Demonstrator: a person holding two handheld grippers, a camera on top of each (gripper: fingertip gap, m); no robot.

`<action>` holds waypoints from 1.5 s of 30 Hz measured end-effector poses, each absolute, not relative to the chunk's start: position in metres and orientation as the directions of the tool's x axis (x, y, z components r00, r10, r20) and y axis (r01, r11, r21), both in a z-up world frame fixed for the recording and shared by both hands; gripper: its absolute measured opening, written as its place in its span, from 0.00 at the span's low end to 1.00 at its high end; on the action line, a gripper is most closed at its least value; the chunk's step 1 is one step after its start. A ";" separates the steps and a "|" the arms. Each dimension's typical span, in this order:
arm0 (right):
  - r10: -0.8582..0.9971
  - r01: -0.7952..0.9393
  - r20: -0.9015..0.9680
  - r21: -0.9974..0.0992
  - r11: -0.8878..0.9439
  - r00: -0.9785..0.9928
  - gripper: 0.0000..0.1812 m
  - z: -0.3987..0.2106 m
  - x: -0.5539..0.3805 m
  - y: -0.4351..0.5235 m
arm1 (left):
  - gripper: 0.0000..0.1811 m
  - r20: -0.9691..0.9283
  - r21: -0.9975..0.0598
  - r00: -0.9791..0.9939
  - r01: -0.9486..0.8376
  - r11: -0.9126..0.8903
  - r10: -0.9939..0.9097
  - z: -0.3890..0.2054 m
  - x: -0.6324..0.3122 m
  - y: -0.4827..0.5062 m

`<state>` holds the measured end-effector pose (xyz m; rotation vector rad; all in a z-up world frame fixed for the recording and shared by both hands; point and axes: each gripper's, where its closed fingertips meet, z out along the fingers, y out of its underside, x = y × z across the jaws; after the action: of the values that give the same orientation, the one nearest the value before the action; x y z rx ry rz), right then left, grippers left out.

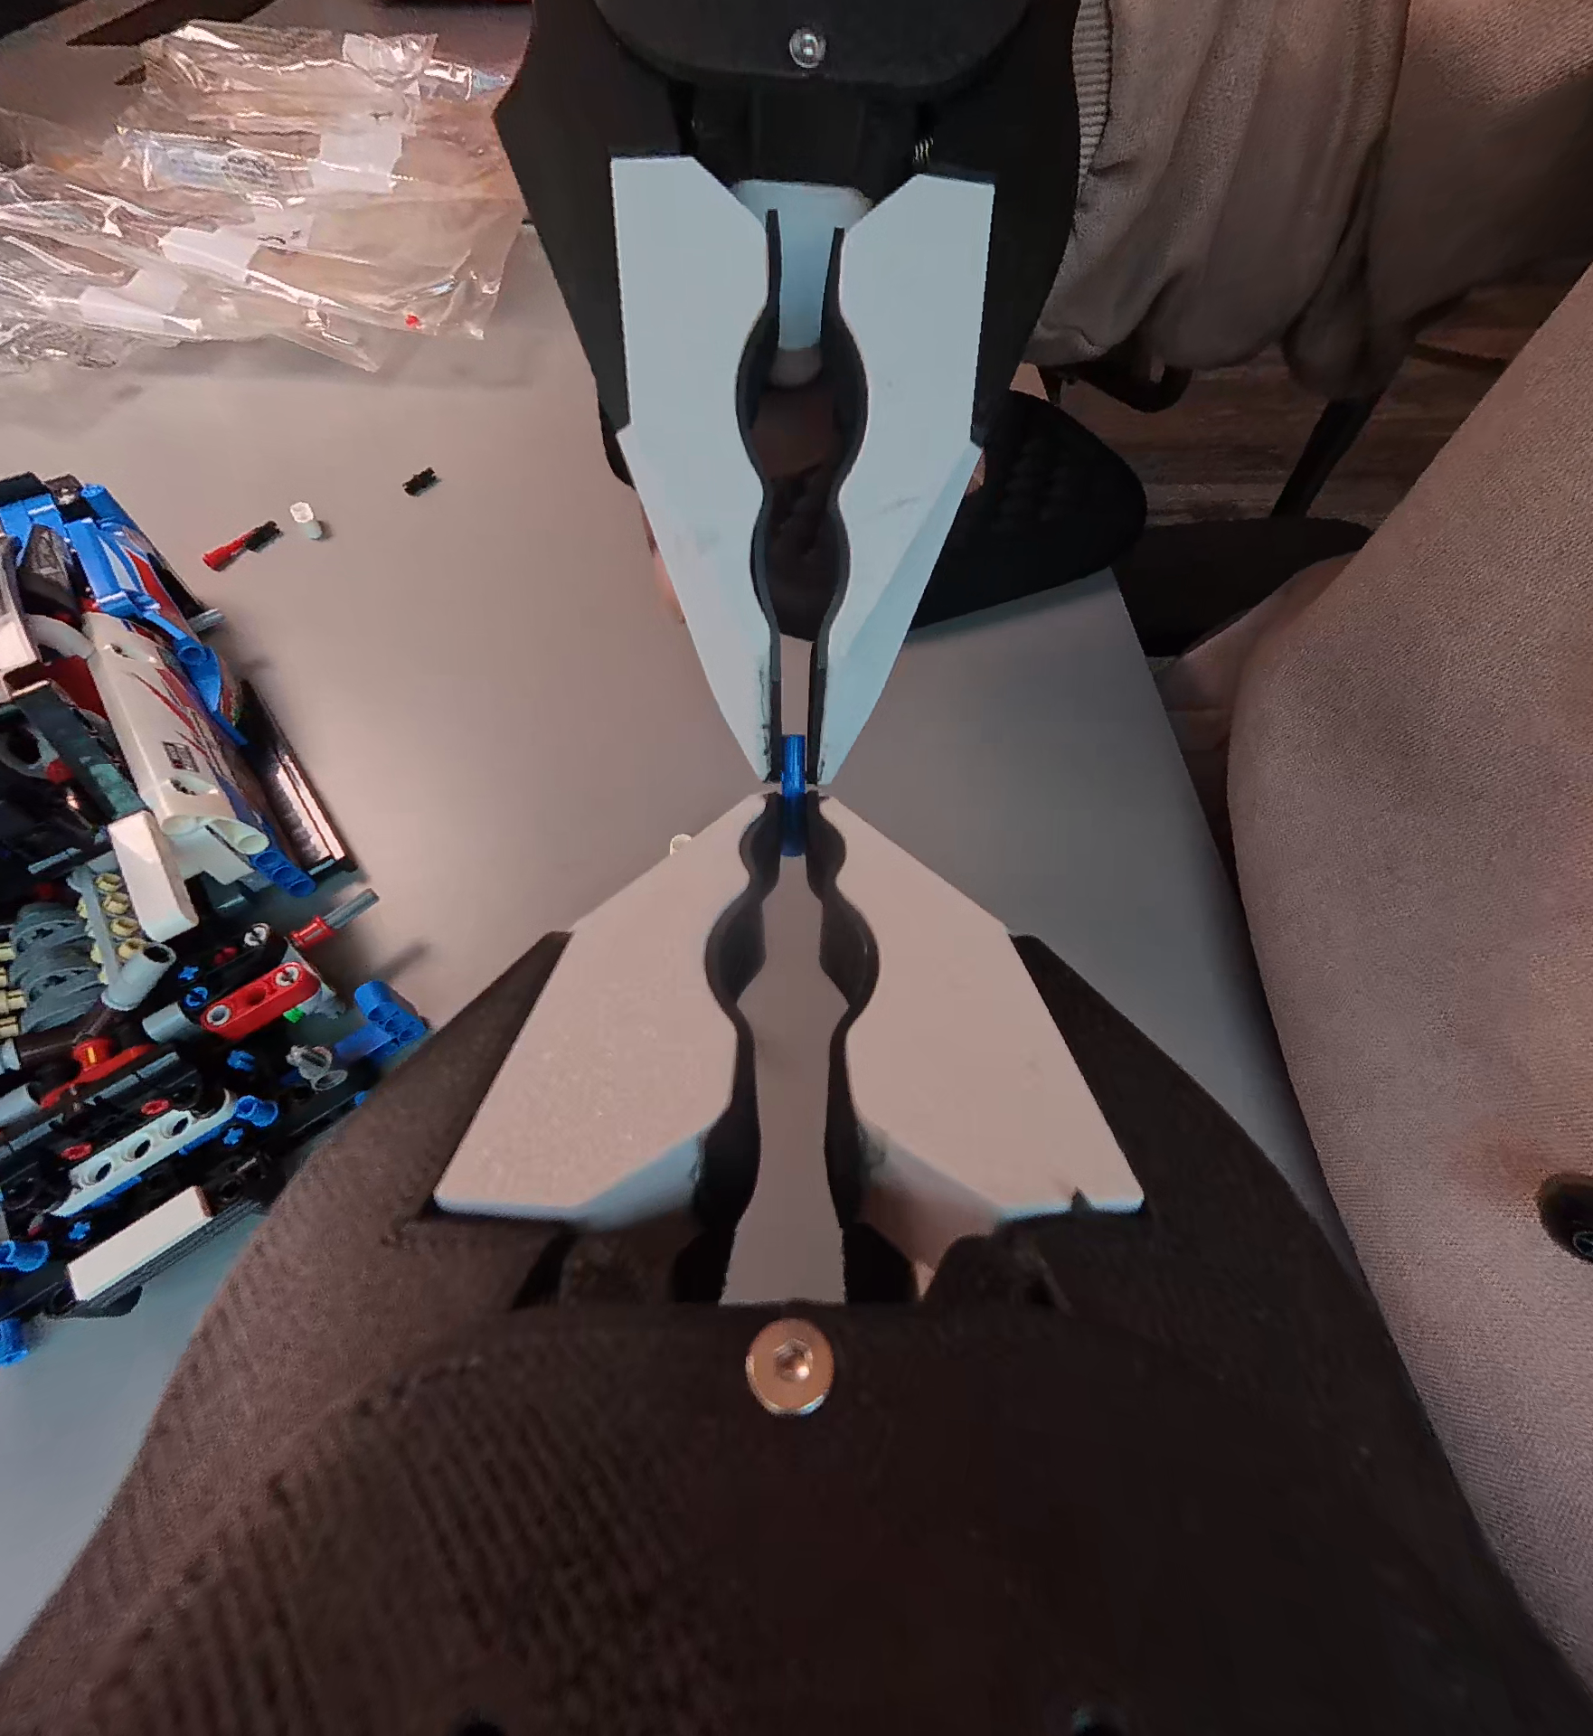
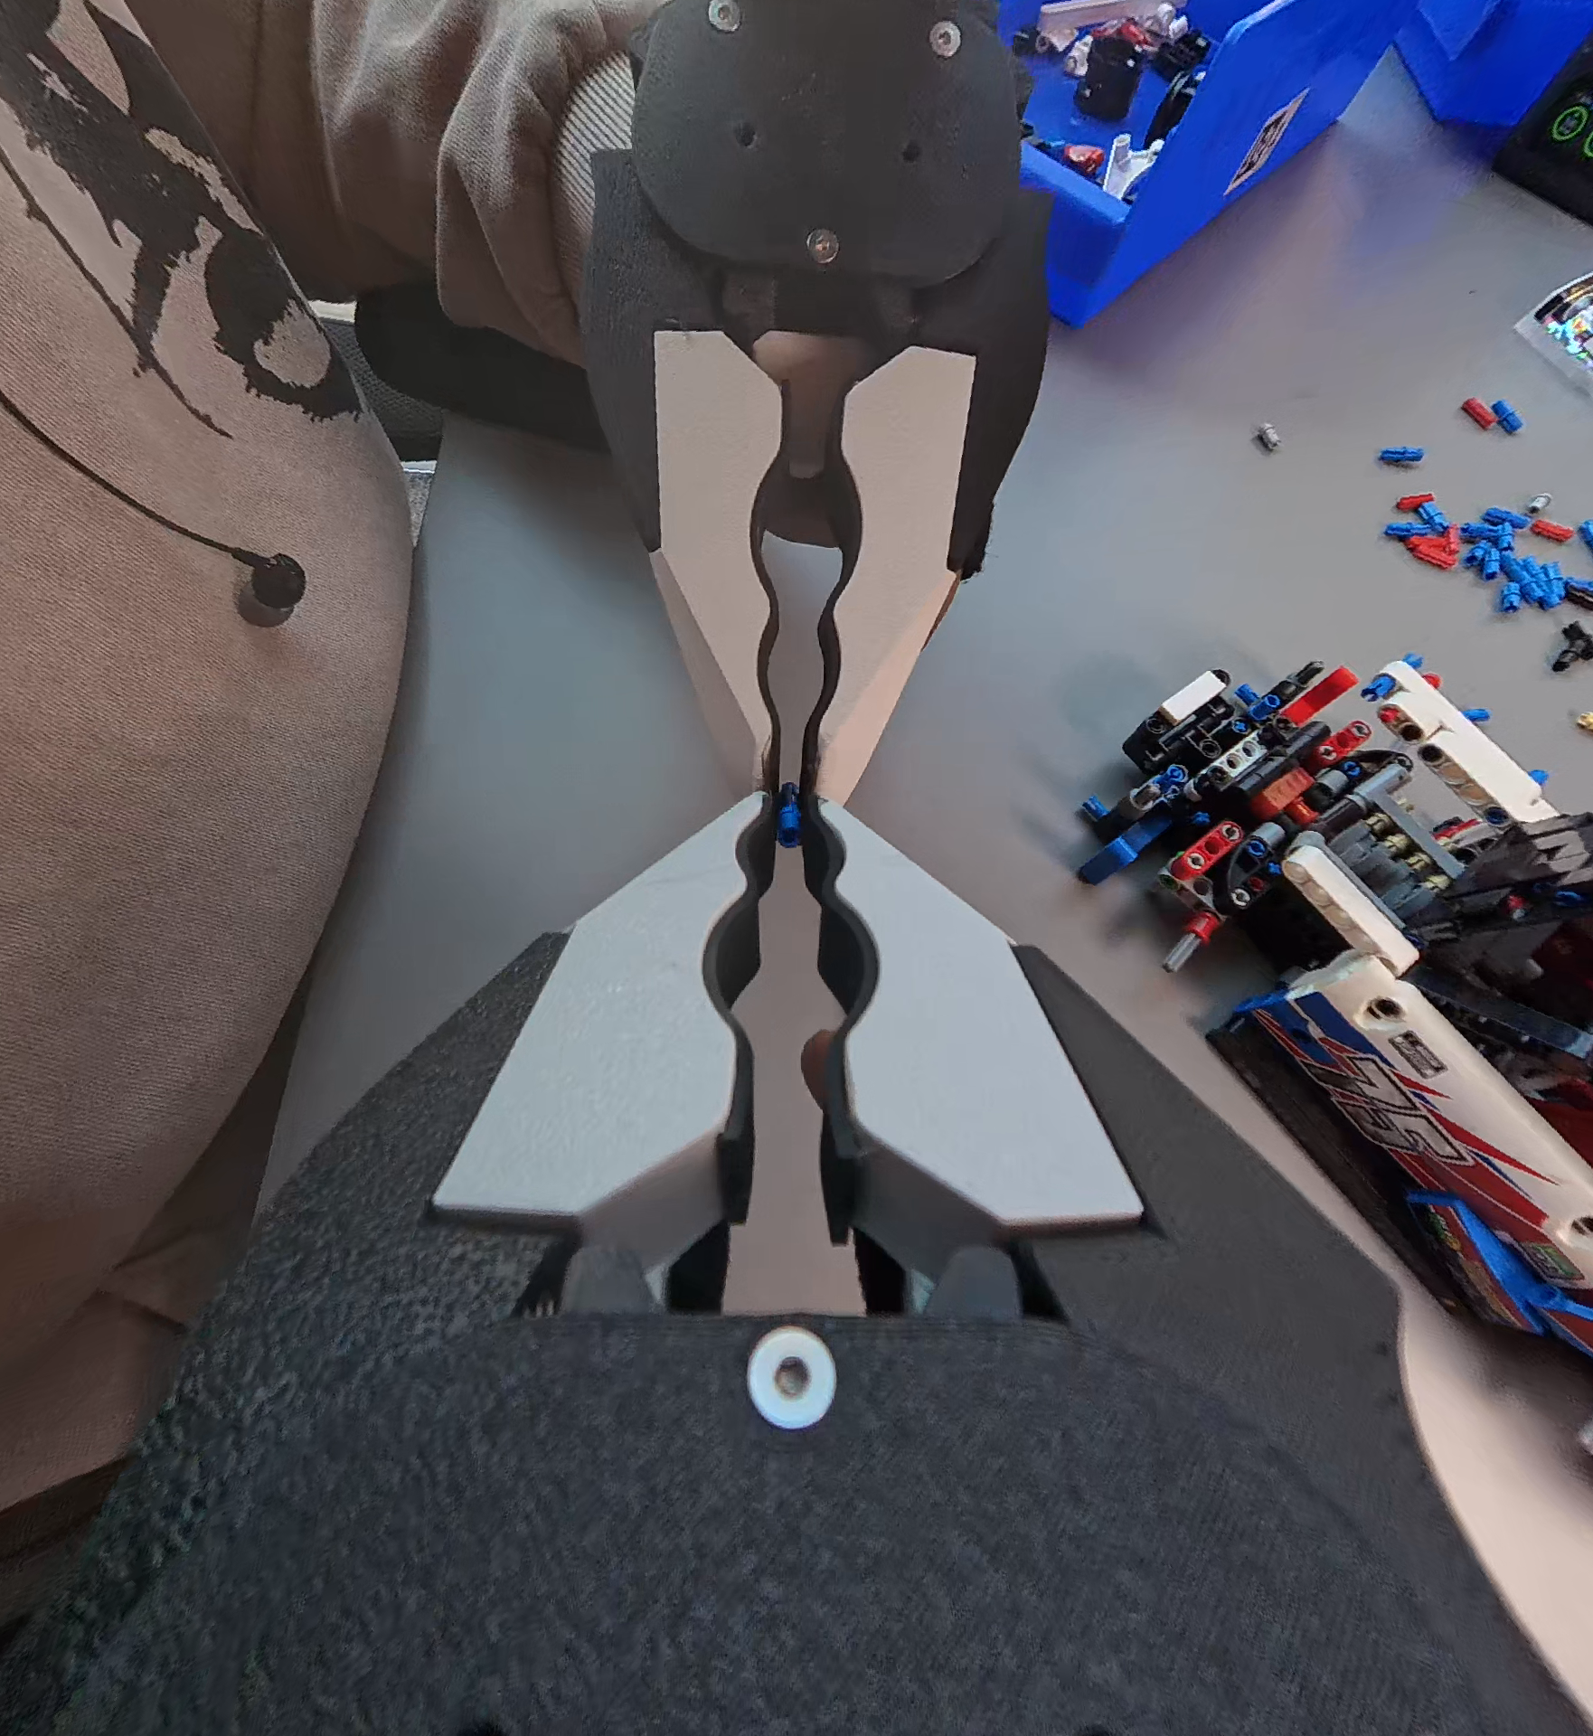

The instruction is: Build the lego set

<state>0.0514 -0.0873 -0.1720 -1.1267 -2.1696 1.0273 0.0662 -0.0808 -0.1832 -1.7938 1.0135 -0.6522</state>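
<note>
A small blue pin [image 1: 791,808] is pinched between both grippers, which meet tip to tip above the grey table's near edge. My left gripper [image 1: 791,798] is shut on its lower end. My right gripper [image 1: 791,772] comes in from the far side and is shut on the other end. In the right wrist view the pin [image 2: 788,815] sits between my right gripper's tips [image 2: 788,800], with the left gripper [image 2: 788,775] opposite. The part-built red, white and blue Lego car [image 1: 116,845] stands on the table to the left, and it also shows in the right wrist view [image 2: 1384,892].
Clear plastic bags [image 1: 210,207] lie at the back left. A heap of loose blue and red pins [image 2: 1507,554] lies behind the car. Blue parts bins [image 2: 1197,141] stand at the far edge. A person's beige sweatshirt [image 2: 116,751] is close behind the grippers. The grippers are tip to tip, or close to it.
</note>
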 end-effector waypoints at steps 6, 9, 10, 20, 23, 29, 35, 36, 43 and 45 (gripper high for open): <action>0.846 0.463 0.067 -0.813 0.354 -0.529 0.01 -0.160 0.052 -0.080 | 0.05 0.020 -0.931 0.527 -0.301 -0.208 -0.850 -0.175 0.062 -0.080; 0.845 0.456 0.064 -0.819 0.349 -0.531 0.01 -0.158 0.053 -0.081 | 0.02 0.011 -0.936 0.535 -0.293 -0.197 -0.845 -0.172 0.062 -0.079; 0.844 0.455 0.065 -0.818 0.351 -0.532 0.01 -0.159 0.052 -0.082 | 0.01 0.011 -0.936 0.533 -0.293 -0.196 -0.846 -0.172 0.062 -0.079; 0.835 0.427 0.095 -0.825 0.370 -0.541 0.06 -0.156 0.052 -0.084 | 0.01 0.005 -0.946 0.526 -0.273 -0.174 -0.850 -0.167 0.062 -0.080; 0.835 0.424 0.100 -0.825 0.374 -0.542 0.02 -0.156 0.051 -0.084 | 0.01 -0.002 -0.946 0.527 -0.276 -0.169 -0.850 -0.167 0.062 -0.080; 0.856 0.516 0.065 -0.774 0.367 -0.512 0.02 -0.165 0.052 -0.072 | 0.06 -0.010 -0.930 0.572 -0.307 -0.203 -0.820 -0.177 0.053 -0.071; 0.892 0.785 -0.020 -0.484 0.387 -0.452 0.02 -0.208 0.066 -0.036 | 0.18 -0.008 -0.811 0.622 -0.462 -0.359 -0.783 -0.232 0.031 -0.059; 0.889 0.806 -0.027 -0.437 0.400 -0.457 0.02 -0.215 0.068 -0.036 | 0.17 -0.015 -0.794 0.621 -0.483 -0.368 -0.784 -0.238 0.031 -0.059; 0.876 0.840 -0.019 -0.294 0.456 -0.482 0.02 -0.238 0.069 -0.035 | 0.13 -0.088 -0.743 0.607 -0.568 -0.354 -0.790 -0.252 0.037 -0.058; 0.875 0.843 -0.019 -0.281 0.459 -0.483 0.02 -0.241 0.069 -0.036 | 0.11 -0.102 -0.742 0.605 -0.575 -0.345 -0.790 -0.252 0.038 -0.057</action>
<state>0.0688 -0.0360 -0.2409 -1.5224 -2.5714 0.3835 0.0375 -0.0572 -0.2519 -2.0573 1.0746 -0.3540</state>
